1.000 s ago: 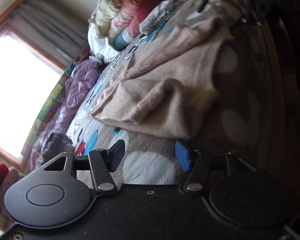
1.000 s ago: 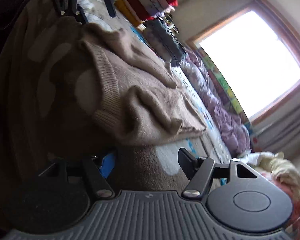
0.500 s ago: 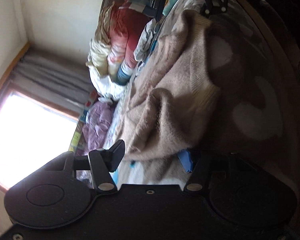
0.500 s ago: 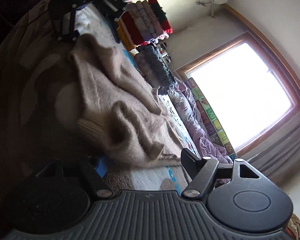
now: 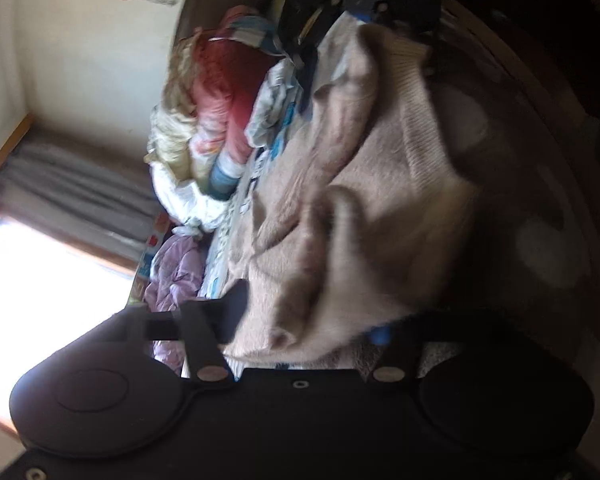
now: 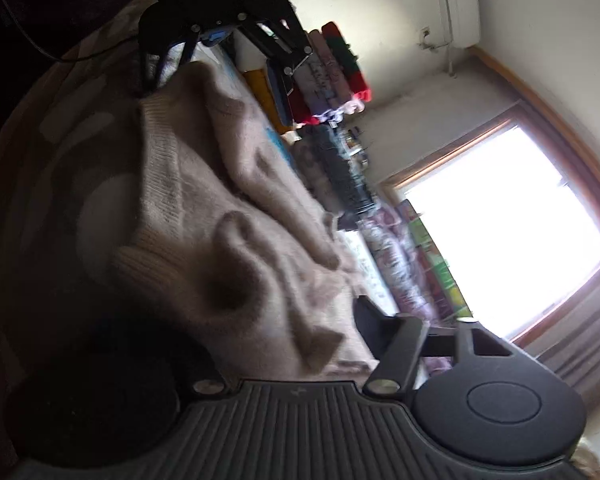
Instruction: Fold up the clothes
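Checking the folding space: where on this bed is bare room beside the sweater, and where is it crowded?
Bare spotted blanket lies along the sweater's ribbed hem side. The window side is crowded: a purple quilt, bundled bedding and stacked folded clothes.

Fuzzy knit sweater [image 5: 380, 208], matt plastic claw [image 6: 284, 340]

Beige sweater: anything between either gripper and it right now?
Nothing visible. The beige sweater already bunches between the left gripper fingers and between the right gripper fingers. Both sets of jaws have just been closing; blur hides whether the pads press yet. The other clothes lie beyond it.
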Tool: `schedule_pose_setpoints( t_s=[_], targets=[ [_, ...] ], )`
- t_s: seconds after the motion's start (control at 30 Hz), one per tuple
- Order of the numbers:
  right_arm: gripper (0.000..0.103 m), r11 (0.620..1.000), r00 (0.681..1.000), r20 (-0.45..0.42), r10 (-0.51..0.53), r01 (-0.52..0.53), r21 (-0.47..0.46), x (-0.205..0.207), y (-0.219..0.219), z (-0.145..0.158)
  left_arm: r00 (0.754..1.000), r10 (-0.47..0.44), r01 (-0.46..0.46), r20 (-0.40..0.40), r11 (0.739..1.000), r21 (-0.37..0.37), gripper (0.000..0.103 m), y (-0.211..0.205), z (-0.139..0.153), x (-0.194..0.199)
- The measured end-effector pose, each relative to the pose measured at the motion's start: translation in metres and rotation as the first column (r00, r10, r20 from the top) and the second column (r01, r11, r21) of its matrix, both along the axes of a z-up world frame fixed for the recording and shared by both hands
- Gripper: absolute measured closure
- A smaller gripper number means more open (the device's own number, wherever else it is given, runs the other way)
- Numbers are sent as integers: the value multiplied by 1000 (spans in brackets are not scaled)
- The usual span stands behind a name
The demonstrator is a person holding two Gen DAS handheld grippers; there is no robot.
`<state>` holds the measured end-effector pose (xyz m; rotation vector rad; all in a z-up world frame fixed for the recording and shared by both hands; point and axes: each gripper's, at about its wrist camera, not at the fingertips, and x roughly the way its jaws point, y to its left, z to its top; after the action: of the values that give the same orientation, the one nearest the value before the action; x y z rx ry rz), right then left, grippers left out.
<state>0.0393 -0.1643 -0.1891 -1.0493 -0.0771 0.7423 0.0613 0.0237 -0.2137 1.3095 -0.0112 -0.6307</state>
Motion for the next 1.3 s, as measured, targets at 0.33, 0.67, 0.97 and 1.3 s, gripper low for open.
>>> schedule_pose_setpoints(
  t_s=[0.33,0.67,0.97,1.3],
  targets=[
    [81,999,991,-125,-40,42,16,-11,11,13,998,41,-36,-50,993,108,82,-15,-2,-23],
    [81,996,987,-160,-17,31,88,-91,-19,42,968,26,-58,-251,991,-122,81,-7,47,-78],
    [80,908,965,-263,9,102,405,-52,-53,120,917,-64,-169,-395,833,-527,81,30,126,-16],
    [80,723,919,-371,133,166,670,36,-89,143,850,-242,-291,-468,525,-800,81,58,141,79]
  ],
)
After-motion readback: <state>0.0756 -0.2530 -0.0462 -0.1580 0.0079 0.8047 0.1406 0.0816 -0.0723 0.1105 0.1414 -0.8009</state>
